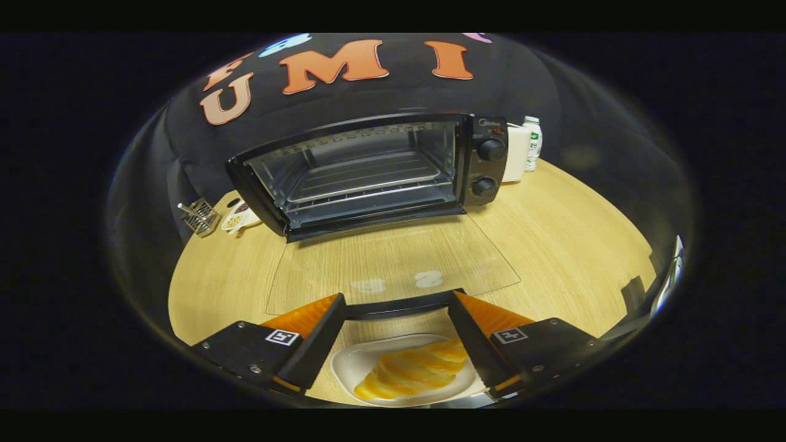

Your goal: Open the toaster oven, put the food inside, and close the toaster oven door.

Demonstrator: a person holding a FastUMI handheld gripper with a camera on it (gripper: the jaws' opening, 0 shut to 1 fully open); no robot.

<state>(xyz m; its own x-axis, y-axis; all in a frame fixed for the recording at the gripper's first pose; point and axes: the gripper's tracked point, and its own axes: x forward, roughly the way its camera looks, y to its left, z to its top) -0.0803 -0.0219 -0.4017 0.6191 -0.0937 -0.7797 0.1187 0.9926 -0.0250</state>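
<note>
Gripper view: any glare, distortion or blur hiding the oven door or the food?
Gripper view: fisheye bows the table; pale reflections sit on the open glass door, wood grain visible through it; oven cavity evenly lit; bread sharp between the open gripper fingers.

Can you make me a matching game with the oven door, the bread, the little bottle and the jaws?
Things:
1. toaster oven door
2. bread
3. bottle
4. gripper

Descriptions:
A. on a white plate between the jaws
B. standing beside the toaster oven, on its knob side
C. folded down flat, open
D. jaws spread apart, holding nothing

Pairs: 1-C, 2-A, 3-B, 4-D
</note>
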